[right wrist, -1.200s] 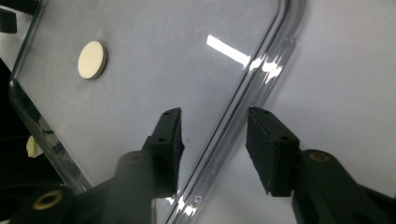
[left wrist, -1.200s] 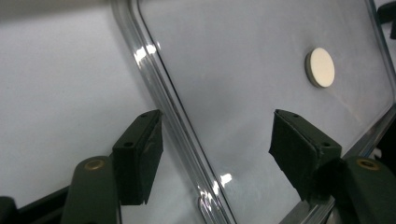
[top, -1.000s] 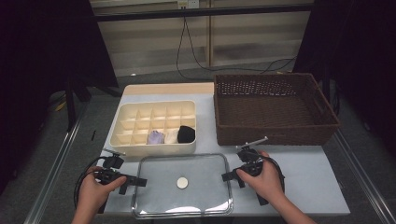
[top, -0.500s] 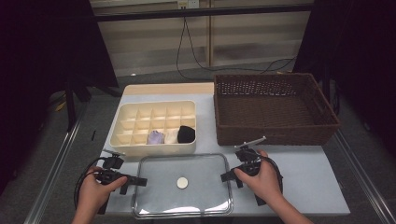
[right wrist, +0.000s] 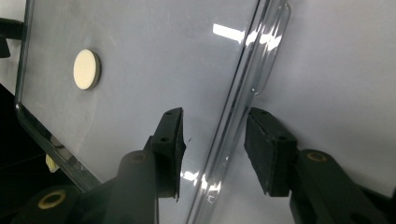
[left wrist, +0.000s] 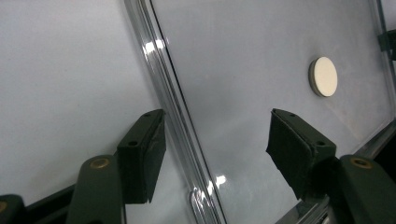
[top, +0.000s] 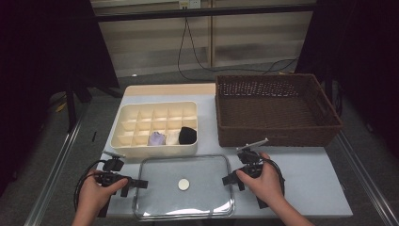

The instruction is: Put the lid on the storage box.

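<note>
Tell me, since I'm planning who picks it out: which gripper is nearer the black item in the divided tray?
Right. The right gripper sits below and right of the black item; the left gripper lies farther, lower left.

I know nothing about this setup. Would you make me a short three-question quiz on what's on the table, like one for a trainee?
1. True or false: the brown basket holds several things.
2. Which edge of the clear lid do the jaws of the left gripper straddle: A) its left edge, B) its far edge, C) its near edge?
3. Fill in: the small round white disc sits at the ____ of the lid.

Key
1. False; it looks empty.
2. A; the right gripper straddles the opposite edge, and neither one's pads press on it.
3. Middle.
</note>
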Available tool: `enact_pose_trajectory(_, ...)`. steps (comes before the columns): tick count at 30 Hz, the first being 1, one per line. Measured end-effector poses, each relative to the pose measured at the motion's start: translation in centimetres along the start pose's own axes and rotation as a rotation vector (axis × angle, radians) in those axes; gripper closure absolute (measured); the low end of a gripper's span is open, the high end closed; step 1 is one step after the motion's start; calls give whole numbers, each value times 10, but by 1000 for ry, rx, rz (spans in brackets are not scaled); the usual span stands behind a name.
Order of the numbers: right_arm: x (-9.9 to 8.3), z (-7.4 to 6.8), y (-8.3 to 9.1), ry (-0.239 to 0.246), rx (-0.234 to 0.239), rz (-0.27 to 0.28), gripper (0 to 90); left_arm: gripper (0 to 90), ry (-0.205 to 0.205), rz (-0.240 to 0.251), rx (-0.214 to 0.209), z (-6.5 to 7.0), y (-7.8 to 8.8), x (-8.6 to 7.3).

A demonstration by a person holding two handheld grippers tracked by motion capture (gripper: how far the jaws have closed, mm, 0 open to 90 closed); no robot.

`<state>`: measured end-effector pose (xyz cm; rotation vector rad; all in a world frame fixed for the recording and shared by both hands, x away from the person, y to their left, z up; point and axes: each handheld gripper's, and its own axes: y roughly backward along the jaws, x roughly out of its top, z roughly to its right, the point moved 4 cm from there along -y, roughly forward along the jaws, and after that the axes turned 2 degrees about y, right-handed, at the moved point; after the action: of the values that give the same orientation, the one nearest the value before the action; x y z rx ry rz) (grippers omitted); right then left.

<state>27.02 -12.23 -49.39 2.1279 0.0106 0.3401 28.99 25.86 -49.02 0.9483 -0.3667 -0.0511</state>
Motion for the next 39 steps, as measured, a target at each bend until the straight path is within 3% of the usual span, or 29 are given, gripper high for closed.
enact_pose_trajectory(1, 1, -1, 0, -6, -2, -3, 577, 370, 17, 6, -10, 0, 0, 0)
enact_pose_trajectory(8, 0, 0, -1, -41, 3, 12, 601, 364, 25, 20, -25, -2, 0, -1)
enact_pose_trajectory(12, 0, -3, -2, -37, -26, 23, 599, 363, 35, 28, -22, -1, -1, -2)
enact_pose_trajectory(15, -1, -2, -2, -39, -48, 32, 687, 364, 48, 33, -26, -1, -1, -2)
enact_pose_trajectory(16, -1, -1, -2, -46, -44, 35, 698, 364, 24, 30, -20, -2, -1, -2)
enact_pose_trajectory(19, -1, 1, -1, -58, -35, 27, 708, 363, 44, 27, -7, 1, -1, -2)
enact_pose_trajectory(23, -1, 2, -1, -60, -25, 44, 716, 363, 22, 21, -17, -2, 0, -2)
enact_pose_trajectory(30, -2, 5, -1, -78, 8, 63, 721, 364, 65, 36, -28, 0, -1, -2)
enact_pose_trajectory(31, -2, 5, -1, -75, 7, 62, 716, 364, 39, 27, -26, -3, 0, -2)
enact_pose_trajectory(33, -1, 5, -2, -92, 11, 48, 712, 364, 57, 32, -25, -2, -1, -1)
enact_pose_trajectory(39, -2, 6, -2, -89, 21, 63, 711, 367, 60, 27, -20, -2, -1, -1)
